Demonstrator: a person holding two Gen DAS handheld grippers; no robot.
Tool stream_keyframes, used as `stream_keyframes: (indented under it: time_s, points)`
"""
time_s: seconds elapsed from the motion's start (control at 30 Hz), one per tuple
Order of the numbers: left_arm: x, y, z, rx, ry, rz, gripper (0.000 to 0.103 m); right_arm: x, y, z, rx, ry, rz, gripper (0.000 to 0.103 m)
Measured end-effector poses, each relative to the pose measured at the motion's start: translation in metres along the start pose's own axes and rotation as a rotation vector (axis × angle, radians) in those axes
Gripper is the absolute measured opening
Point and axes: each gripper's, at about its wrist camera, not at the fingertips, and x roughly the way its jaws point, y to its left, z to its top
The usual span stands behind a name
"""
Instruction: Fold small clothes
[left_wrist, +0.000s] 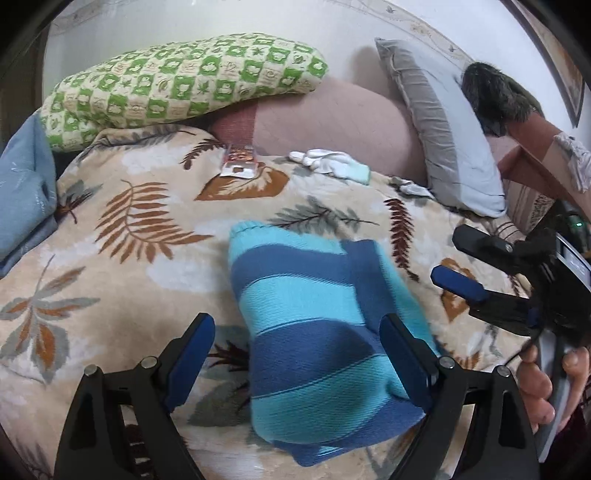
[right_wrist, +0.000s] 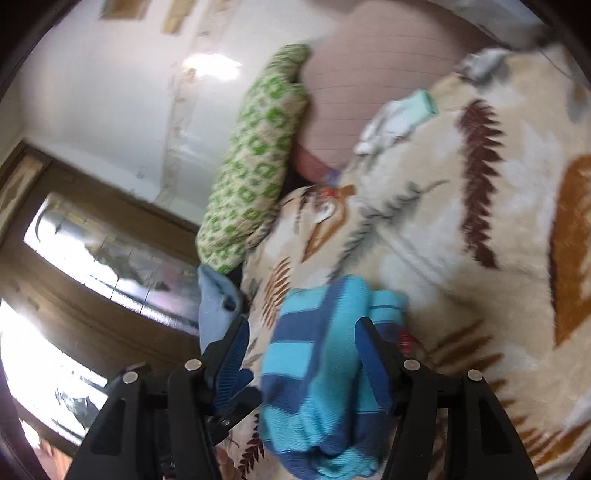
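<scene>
A folded knitted garment with dark blue and turquoise stripes (left_wrist: 314, 332) lies on a beige blanket with a leaf pattern (left_wrist: 110, 258). My left gripper (left_wrist: 297, 356) hangs over its near half, jaws wide. The right finger overlaps the cloth's edge and the left finger stands clear of it. My right gripper (left_wrist: 454, 260), held by a hand (left_wrist: 535, 387), is off to the garment's right, fingers apart with nothing between them. In the tilted, blurred right wrist view, the garment (right_wrist: 317, 369) shows beyond my right gripper (right_wrist: 303, 352).
At the back lie a green checked pillow (left_wrist: 177, 81), a pink cushion (left_wrist: 332, 122) and a grey pillow (left_wrist: 454, 136). A small white and mint cloth item (left_wrist: 332, 164) and a shiny packet (left_wrist: 240, 162) rest on the blanket's far part. A blue pillow (left_wrist: 22, 192) is at the left.
</scene>
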Motion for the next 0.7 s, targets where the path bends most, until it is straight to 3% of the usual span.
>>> stream_keyframes:
  time_s: [0.1,0.27,0.37,0.57,0.7]
  points:
    - [0.004,0.002,-0.003,0.007,0.018,0.021,0.092,0.016,0.004,-0.008,-0.007,0.063,0.031,0.047]
    - [0.02,-0.007,-0.012,0.073,0.071,0.072,0.092,0.035,-0.021,-0.017,0.076,0.134,0.012,0.046]
    - [0.029,-0.009,-0.016,0.076,0.088,0.073,0.092,0.039,-0.038,-0.017,0.131,0.151,-0.027,0.038]
    - [0.014,-0.014,-0.016,0.053,0.058,0.14,0.092,0.03,-0.024,-0.018,0.097,0.126,-0.024,0.038]
    - [-0.014,-0.026,-0.017,0.074,-0.011,0.197,0.092,0.007,0.007,-0.022,-0.03,0.078,-0.082,0.039]
